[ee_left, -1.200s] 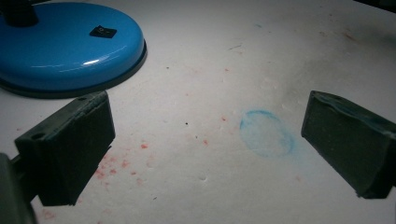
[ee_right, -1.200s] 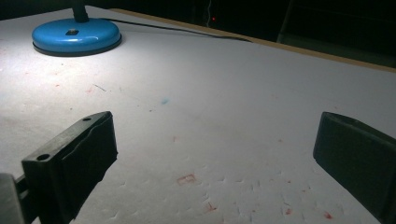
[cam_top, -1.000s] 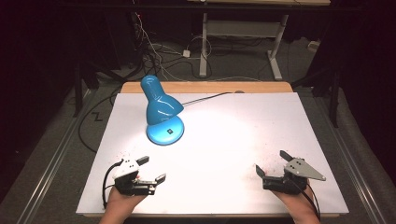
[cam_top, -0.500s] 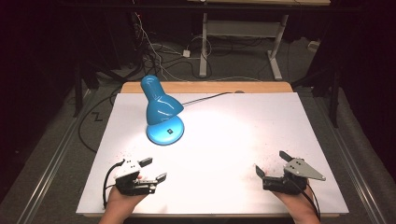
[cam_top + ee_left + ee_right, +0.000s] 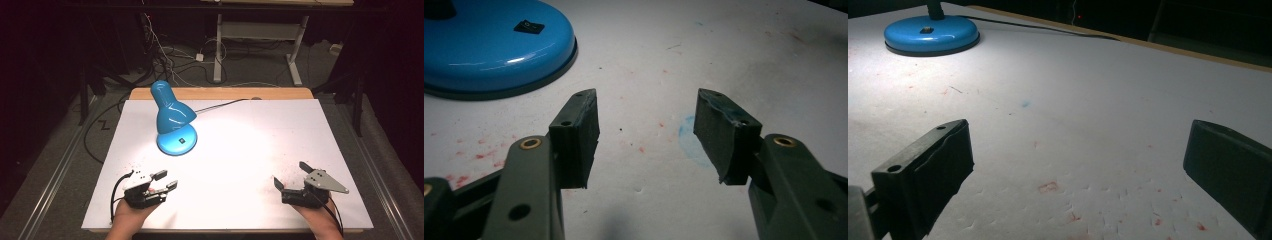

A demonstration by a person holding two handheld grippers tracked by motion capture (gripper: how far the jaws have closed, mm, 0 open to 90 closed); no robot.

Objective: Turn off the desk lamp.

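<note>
Blue lamp [image 5: 172, 122] upper left, both tongs [image 5: 165, 180] [image 5: 290, 176] released at bottom of white surface [image 5: 260, 150]; probably waiting, nothing grasped.

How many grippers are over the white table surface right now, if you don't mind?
2: the left gripper at the near left, just this side of the blue lamp; the right gripper at the near right.

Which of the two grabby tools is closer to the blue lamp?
The left tool. It sits just in front of the blue lamp at the table's near left, while the right tool is far across at the near right.
</note>
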